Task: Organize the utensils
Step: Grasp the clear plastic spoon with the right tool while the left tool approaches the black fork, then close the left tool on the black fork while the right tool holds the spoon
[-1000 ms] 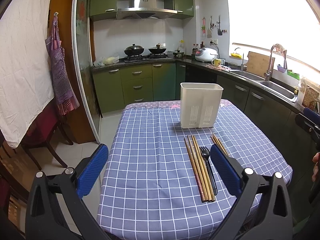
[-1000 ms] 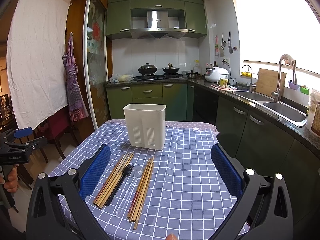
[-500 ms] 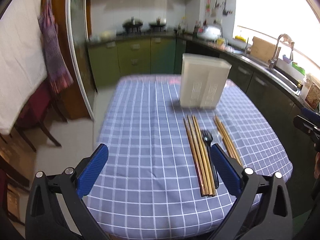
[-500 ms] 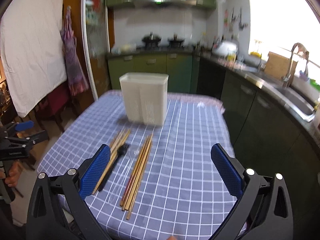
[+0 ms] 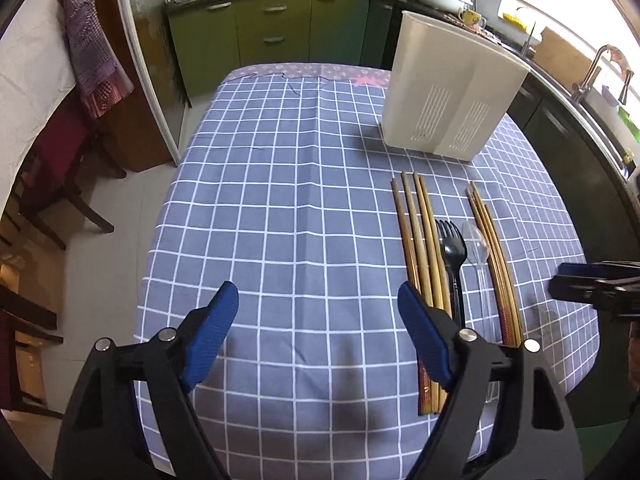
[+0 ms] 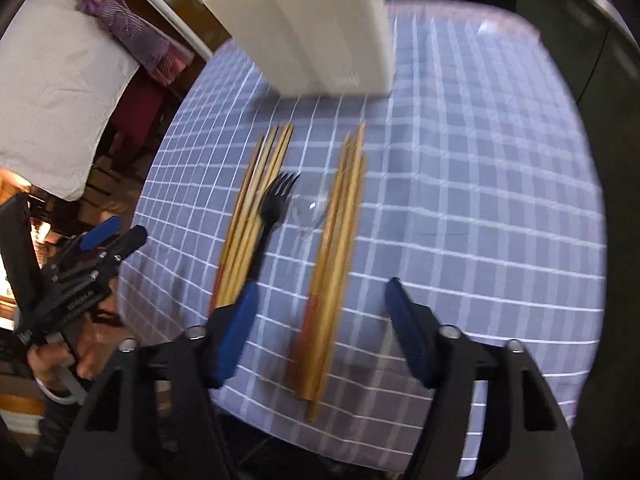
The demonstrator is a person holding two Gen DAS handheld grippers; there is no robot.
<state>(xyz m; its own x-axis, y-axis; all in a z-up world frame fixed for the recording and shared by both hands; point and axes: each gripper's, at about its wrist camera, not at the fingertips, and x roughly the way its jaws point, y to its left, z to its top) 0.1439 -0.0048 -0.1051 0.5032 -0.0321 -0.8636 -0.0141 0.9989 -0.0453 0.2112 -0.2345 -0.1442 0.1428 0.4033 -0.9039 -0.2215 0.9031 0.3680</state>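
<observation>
A white utensil holder [image 5: 448,92] stands at the far side of the checked tablecloth [image 5: 280,208]. In front of it lie two bundles of wooden chopsticks [image 5: 420,240] [image 5: 494,248], with a black fork [image 5: 452,256] and a clear plastic spoon [image 5: 478,252] between them. My left gripper [image 5: 318,316] is open and empty, left of the chopsticks. My right gripper [image 6: 320,304] is open and empty, above the near ends of the right chopstick bundle [image 6: 336,240]. The right wrist view also shows the holder [image 6: 316,28], fork [image 6: 272,208] and left bundle [image 6: 248,216], blurred.
A dark red chair [image 5: 60,152] stands left of the table. Green kitchen cabinets [image 5: 276,28] are behind it and a counter with a sink [image 5: 600,92] runs along the right. The left gripper [image 6: 72,284] and hand show at the left of the right wrist view.
Both grippers have tipped downward and moved in over the table. The right one now hovers close over the chopsticks' near ends. Nothing has been picked up.
</observation>
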